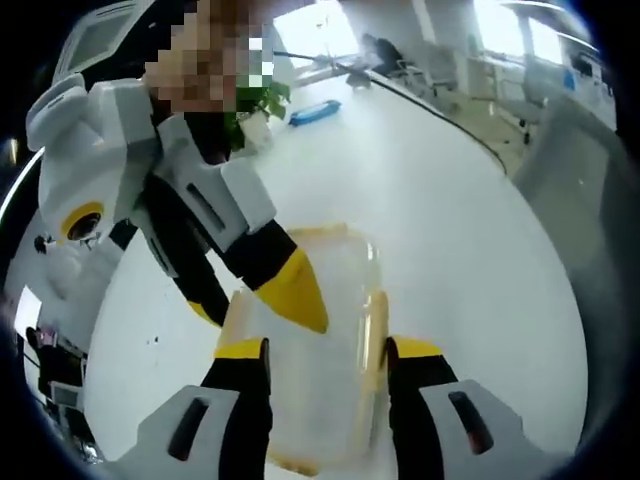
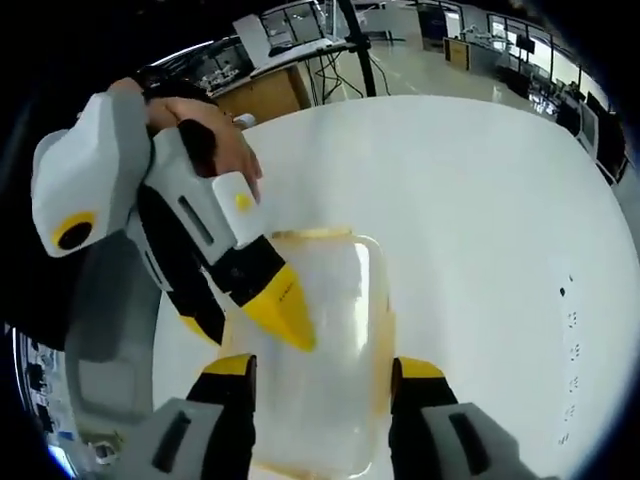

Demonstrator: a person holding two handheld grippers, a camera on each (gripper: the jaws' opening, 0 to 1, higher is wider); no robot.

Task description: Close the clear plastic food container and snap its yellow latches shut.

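Both tongs hover apart over the container (image 1: 315, 350): left tongs (image 1: 328, 350) straddle its near end, right tongs (image 2: 322, 368) likewise, neither clamped. Lid (image 2: 320, 330) seems down, mid-tabletop (image 2: 480, 220); side latch (image 1: 373, 340) looks unsnapped, so latching remains, I judge

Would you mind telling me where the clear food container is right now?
The container sits on the white table, low in both views, between each view's own jaws, with the other gripper's yellow tip touching or just above its lid.
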